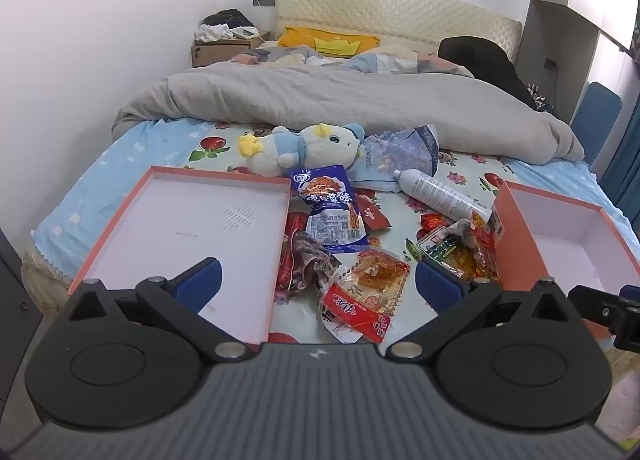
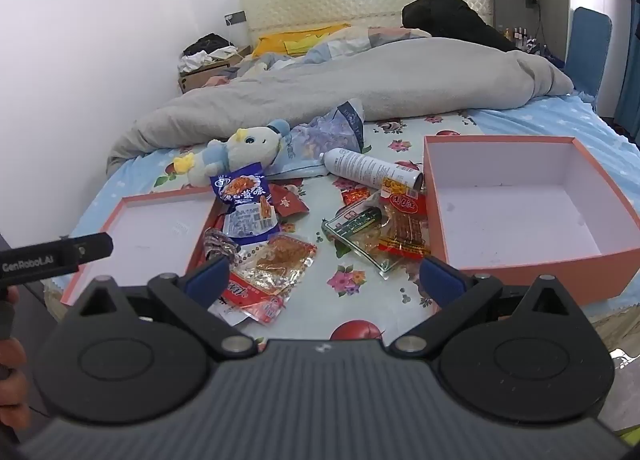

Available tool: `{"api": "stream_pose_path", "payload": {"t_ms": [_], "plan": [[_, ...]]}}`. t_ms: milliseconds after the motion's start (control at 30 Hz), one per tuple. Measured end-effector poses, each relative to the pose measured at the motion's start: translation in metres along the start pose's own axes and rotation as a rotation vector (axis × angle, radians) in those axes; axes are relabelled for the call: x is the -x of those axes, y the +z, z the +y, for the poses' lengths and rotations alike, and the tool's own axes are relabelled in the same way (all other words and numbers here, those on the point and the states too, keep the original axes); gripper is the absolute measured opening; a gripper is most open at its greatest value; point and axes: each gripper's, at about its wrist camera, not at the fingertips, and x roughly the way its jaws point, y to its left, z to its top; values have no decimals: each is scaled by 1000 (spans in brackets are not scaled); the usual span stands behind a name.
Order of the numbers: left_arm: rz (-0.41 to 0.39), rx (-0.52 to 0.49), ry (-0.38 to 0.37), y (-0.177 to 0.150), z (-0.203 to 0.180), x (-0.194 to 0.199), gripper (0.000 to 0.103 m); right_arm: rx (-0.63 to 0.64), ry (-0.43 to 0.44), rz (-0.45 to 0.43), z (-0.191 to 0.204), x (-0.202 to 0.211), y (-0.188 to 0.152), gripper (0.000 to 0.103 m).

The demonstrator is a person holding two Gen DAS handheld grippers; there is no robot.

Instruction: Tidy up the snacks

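Observation:
Several snack packets lie loose on the flowered sheet between two orange boxes. A blue packet [image 1: 330, 212] [image 2: 246, 206] lies farthest back. Nearer are a red and clear packet [image 1: 362, 296] [image 2: 264, 280], a dark crinkled wrapper [image 1: 308, 264], and a green and red pair [image 2: 380, 232] by the deep box [image 2: 520, 200] [image 1: 560, 244]. On the left lies the shallow lid [image 1: 188, 228] [image 2: 156, 224]. My left gripper [image 1: 318, 282] hangs open above the near packets, nothing between its fingers. Over the sheet's front edge my right gripper [image 2: 324, 280] stands open and empty too.
A plush toy [image 1: 304, 148] [image 2: 236, 156], a white spray bottle [image 1: 440, 192] [image 2: 372, 170] and a patterned bag [image 1: 400, 152] lie behind the snacks. A grey duvet [image 1: 340, 100] is bunched across the bed beyond. A hand [image 2: 12, 360] shows at the left edge.

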Motion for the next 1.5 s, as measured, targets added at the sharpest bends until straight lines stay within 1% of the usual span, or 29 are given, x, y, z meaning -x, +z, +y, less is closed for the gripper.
{"api": "stream_pose_path", "payload": {"t_ms": [33,133,200,233,267,333,400,467,500,600,700,800,867,1133,1500], "plan": [[-2,1,-1,0,0,0,103,-8,5,11,-1,0,0,103],[-1,12,-9,2,1,2,103,-7,5,7,0,1,1,103],[-6,14,2,3,2,3,103,-5,6,3,1,3,1,103],[-10,18,8,3,3,4,103,-7,8,19,1,-1,0,103],[-11,4,23,1,-4,4,103,-4,8,19,1,-2,0,103],[-13,20,9,0,-4,2,103,-4,9,22,2,-5,1,103],[-4,15,-7,0,-1,-3,103,-1,6,22,2,-8,0,103],[-1,2,-10,-2,2,-8,103,-4,-1,22,2,-13,-2,103],[1,0,-12,-2,1,-10,103,-8,0,18,5,-7,-2,103],[6,-2,-18,-3,1,-14,103,-19,13,17,2,-8,-8,103],[5,-10,-25,-4,2,-18,103,-19,1,9,1,-10,-15,103],[19,-29,-32,-8,-1,-24,103,-32,0,37,0,-14,-20,103],[26,-34,-40,-9,-1,-27,103,-28,-6,39,1,-15,-19,103],[23,-28,-46,-12,-3,-30,103,-27,-13,29,3,-14,-17,103],[40,-32,-53,-15,-4,-29,103,-26,-22,21,1,-13,-18,103]]}}
